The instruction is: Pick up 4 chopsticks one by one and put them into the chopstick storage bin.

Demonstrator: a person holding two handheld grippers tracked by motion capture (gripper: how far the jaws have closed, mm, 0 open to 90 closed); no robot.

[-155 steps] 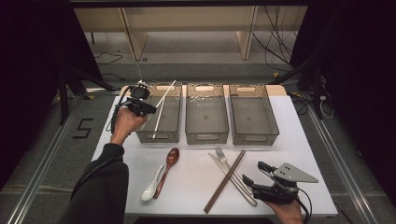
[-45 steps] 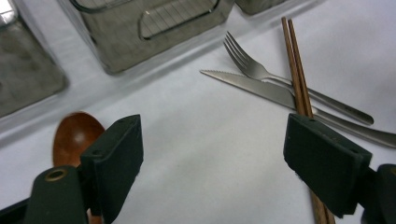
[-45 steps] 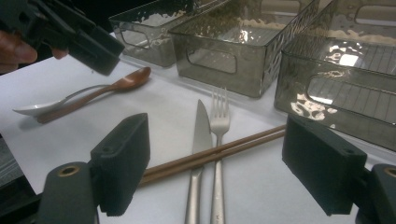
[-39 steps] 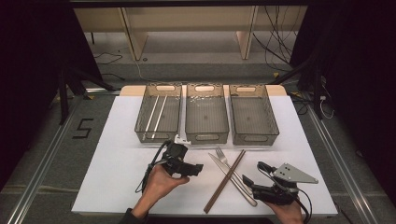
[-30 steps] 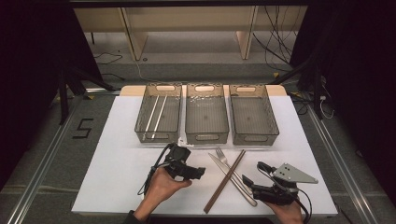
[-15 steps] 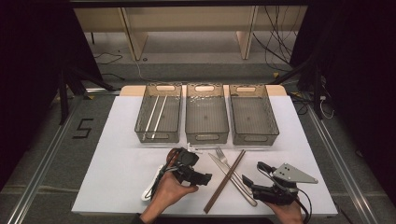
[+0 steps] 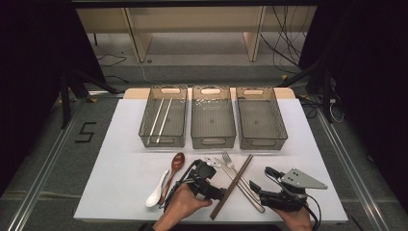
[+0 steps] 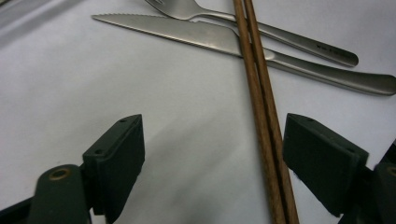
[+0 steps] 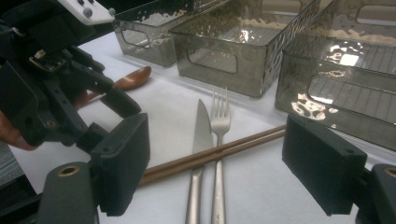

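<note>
A pair of brown wooden chopsticks (image 7: 232, 185) lies slantwise across a steel knife (image 7: 240, 185) and fork (image 7: 230, 162) at the table's front. My left gripper (image 7: 220, 194) is low over the white mat, open. In the left gripper view the chopsticks (image 8: 259, 107) run between the jaws, close to the right one, with the left gripper (image 8: 212, 158) not touching them. My right gripper (image 7: 260, 182) rests open just right of the cutlery. Its own view has the right gripper (image 9: 215, 172) facing the chopsticks (image 9: 233, 147), knife (image 9: 201, 130) and fork (image 9: 219, 116).
Three clear bins stand in a row behind: the left bin (image 7: 159, 141) holds white chopsticks (image 7: 161, 118), while the middle bin (image 7: 213, 140) and right bin (image 7: 262, 140) hold nothing. A white spoon (image 7: 156, 192) and a brown wooden spoon (image 7: 174, 166) lie left of my left hand.
My left gripper has come from the left bin, where the white chopsticks now lie, to the table's front. It has slid right until its jaws straddle the brown chopsticks. The right gripper stayed still.
</note>
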